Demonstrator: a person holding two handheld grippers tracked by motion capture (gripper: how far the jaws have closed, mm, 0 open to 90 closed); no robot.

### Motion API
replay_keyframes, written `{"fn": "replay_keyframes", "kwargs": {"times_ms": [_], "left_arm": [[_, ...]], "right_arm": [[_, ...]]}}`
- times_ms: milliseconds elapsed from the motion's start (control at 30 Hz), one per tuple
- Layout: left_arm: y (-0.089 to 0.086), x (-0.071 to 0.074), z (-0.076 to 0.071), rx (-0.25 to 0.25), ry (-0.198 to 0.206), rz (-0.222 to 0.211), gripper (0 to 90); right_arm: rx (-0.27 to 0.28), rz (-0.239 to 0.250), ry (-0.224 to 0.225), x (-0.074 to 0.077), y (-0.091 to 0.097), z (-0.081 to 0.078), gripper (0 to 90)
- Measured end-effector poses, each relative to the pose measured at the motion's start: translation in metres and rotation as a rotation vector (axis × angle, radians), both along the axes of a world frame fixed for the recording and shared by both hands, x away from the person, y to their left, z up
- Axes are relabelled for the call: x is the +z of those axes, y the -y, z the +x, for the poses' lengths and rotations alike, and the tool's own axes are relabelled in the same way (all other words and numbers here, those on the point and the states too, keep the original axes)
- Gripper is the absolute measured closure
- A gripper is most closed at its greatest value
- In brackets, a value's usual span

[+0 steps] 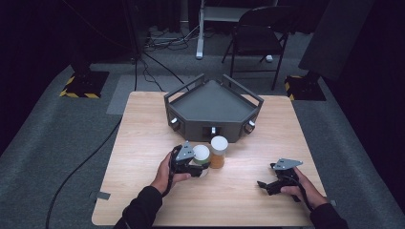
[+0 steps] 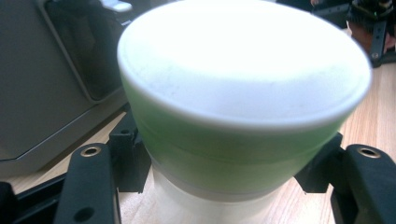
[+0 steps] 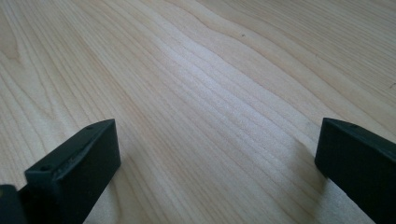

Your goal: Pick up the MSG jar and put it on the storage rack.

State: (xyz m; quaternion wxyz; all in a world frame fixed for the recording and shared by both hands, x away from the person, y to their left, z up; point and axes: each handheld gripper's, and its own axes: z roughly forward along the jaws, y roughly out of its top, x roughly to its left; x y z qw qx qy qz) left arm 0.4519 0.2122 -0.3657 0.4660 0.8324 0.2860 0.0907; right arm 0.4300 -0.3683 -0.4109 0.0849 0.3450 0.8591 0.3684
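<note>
Here the left hand-held gripper (image 1: 203, 168) is pinching a small jar (image 1: 201, 155), one black jaw on either side of its lower body, under the lid. The left gripper view puts the jar right up close: a wide white lid (image 2: 243, 65) on top, a green band beneath it and a pale, frosted base. The jar stands on the wooden bench (image 1: 143, 143), a little in front of a dark grey angular tray (image 1: 212, 107) with rails.

Judging by its look, the jar is a rigid plastic tub, light and not fragile, with smooth, rounded walls that could slip in a loose hold. The body below the lid seems the soundest place to grip, since the lid overhangs it and would check any slide downward. Squeezing the lid itself might loosen or twist it.

Touching the jar on its right, or nearly so, stands a second container, an amber bottle (image 1: 218, 152) with a white cap; lifting the jar could nudge it.

Well apart, at the right of the bench, the right hand-held gripper (image 1: 265, 186) rests low, its jaws spread wide with bare wood between them.
</note>
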Motion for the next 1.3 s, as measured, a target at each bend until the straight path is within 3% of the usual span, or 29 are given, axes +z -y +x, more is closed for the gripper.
{"fn": "replay_keyframes", "kwargs": {"times_ms": [300,533,867,967,1067,1300], "left_arm": [[0.001,0.002,-0.002,0.018,-0.01,-0.006,34.9],[-0.004,0.011,-0.006,0.033,0.012,-0.025,34.8],[-0.004,0.025,-0.01,0.066,0.027,-0.015,34.6],[-0.003,0.032,-0.008,0.061,0.034,0.009,34.6],[-0.007,0.035,-0.006,0.071,0.023,-0.016,34.5],[-0.008,0.042,-0.007,0.106,0.038,-0.027,34.4]], "right_arm": [[0.0,0.0,0.0,0.0,0.0,0.0,0.0],[0.0,0.0,0.0,0.0,0.0,0.0,0.0],[0.0,0.0,0.0,0.0,0.0,0.0,0.0],[0.0,0.0,0.0,0.0,0.0,0.0,0.0],[0.0,0.0,0.0,0.0,0.0,0.0,0.0],[0.0,0.0,0.0,0.0,0.0,0.0,0.0]]}}
